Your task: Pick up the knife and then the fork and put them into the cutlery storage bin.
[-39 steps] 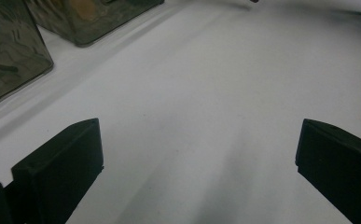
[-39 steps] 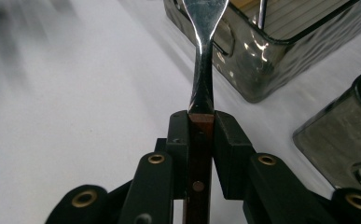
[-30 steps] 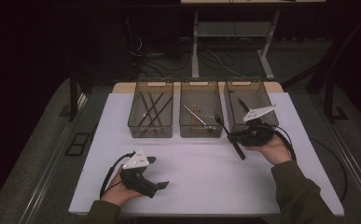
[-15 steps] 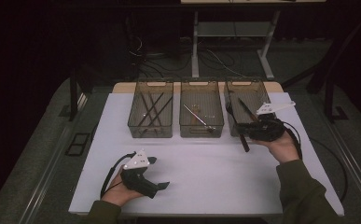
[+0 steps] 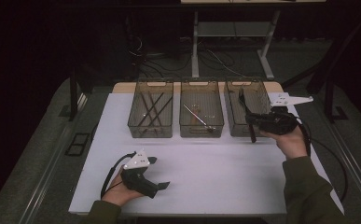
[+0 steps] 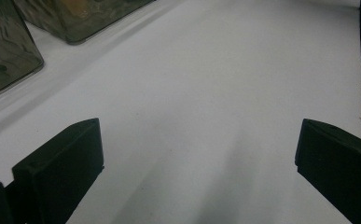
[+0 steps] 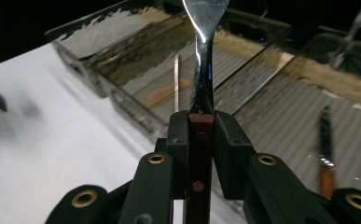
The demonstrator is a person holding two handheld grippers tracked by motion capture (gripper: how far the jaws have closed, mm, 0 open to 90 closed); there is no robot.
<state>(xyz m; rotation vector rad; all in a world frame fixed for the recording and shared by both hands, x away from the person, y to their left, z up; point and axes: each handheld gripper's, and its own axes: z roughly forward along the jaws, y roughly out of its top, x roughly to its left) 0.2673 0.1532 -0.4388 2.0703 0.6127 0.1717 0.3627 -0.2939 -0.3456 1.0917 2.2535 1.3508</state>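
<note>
Since a second ago my right gripper (image 5: 253, 119) has swung up from the table edge toward the right bin (image 5: 257, 88), carrying the wooden-handled utensil (image 7: 201, 56) with it. Nearest me, my left gripper (image 5: 162, 173) rests on the white table (image 5: 215, 172), jaws wide apart and holding nothing. Farther out, the right jaws are clamped on the utensil's brown handle, its metal end raised over the bins. A knife (image 7: 326, 154) already lies in one bin. To do this well, I judge I should lower the tip inside the walls, level the utensil, then release low so it doesn't bounce out. The middle bin (image 5: 201, 133) sits alongside.
</note>
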